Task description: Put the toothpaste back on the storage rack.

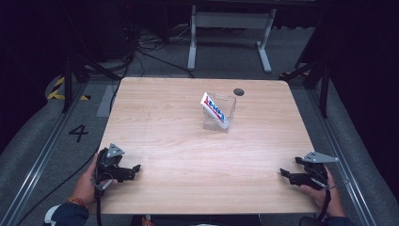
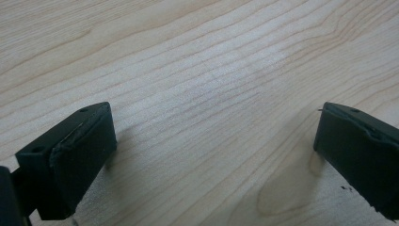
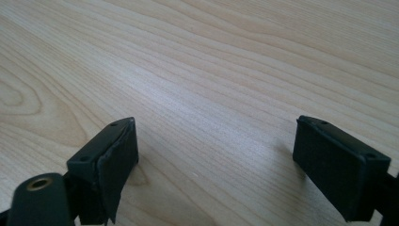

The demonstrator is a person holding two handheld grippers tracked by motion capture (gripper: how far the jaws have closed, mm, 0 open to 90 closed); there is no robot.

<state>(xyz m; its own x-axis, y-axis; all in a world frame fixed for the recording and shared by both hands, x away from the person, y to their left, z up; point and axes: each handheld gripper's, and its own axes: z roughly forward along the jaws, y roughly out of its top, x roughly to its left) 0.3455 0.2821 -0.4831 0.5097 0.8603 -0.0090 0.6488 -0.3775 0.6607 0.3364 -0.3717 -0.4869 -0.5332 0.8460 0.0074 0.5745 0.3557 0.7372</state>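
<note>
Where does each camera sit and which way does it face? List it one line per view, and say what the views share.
High view: above the person's side, facing forward and down on the wooden table; shows the toothpaste tube in the clear box, both hands, left gripper, right gripper.
Left gripper view: rides the left gripper, looks along its wide-apart jaws at bare tabletop.
Right gripper view: rides the right gripper, jaws likewise apart, facing tabletop.
Shared: the same wood grain.

Right gripper (image 3: 214,162): both black fingers (image 3: 110,162) stand wide apart, with nothing between them. They sit low over the pale wood-grain bench (image 3: 226,70), each casting a faint shadow on its surface. A brass-coloured socket shows at lower left.
</note>
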